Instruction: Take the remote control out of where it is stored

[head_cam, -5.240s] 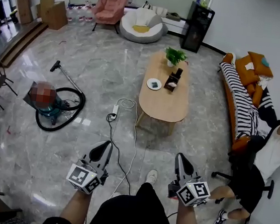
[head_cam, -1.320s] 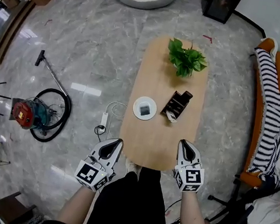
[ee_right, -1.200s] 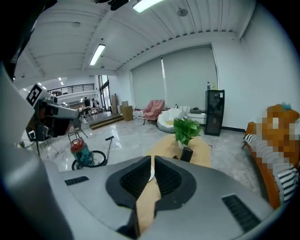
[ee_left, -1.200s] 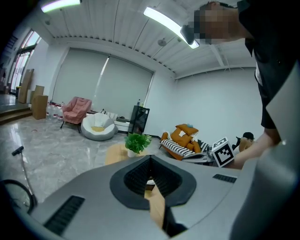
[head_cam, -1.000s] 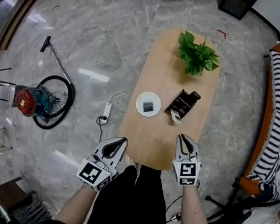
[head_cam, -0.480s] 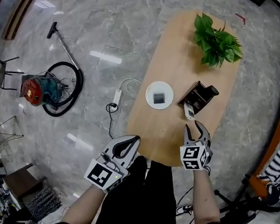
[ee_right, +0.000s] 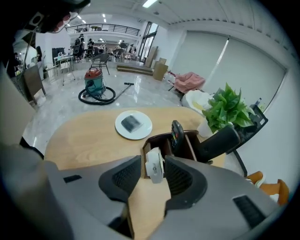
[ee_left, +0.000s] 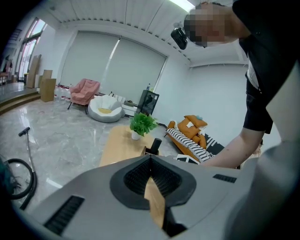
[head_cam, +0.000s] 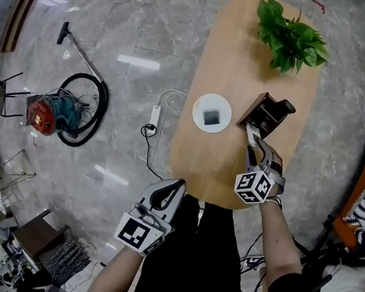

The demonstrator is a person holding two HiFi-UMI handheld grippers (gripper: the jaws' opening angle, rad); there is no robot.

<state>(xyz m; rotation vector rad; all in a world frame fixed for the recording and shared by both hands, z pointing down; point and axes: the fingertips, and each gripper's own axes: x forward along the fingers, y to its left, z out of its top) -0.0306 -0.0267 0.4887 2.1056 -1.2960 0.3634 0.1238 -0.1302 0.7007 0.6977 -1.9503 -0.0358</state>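
Observation:
A dark brown organizer box (head_cam: pixel 269 113) (ee_right: pixel 149 143) stands on the oval wooden table (head_cam: pixel 234 49). A white remote control (ee_right: pixel 153 168) (head_cam: pixel 253 132) stands in its nearest compartment. Behind it, a black remote (ee_right: pixel 177 136) stands in the middle compartment. My right gripper (ee_right: pixel 153 160) (head_cam: pixel 256 148) points down at the box. Its jaws have just been opening and now stand on either side of the white remote's top without clamping it. My left gripper (head_cam: pixel 176 186) (ee_left: pixel 150 157) hangs shut and empty off the table's near edge.
A white plate (head_cam: pixel 211 112) with a dark square on it lies left of the box. A potted plant (head_cam: pixel 291 36) stands at the far end. A bulky black thing (ee_right: pixel 220 140) leans from the box's far end. A vacuum cleaner (head_cam: pixel 51 114) and power strip (head_cam: pixel 153 115) lie on the floor to the left.
My right gripper has gone forward and down from the table's near edge to the box, and its jaws have opened around the white remote. The left gripper has sunk a little.

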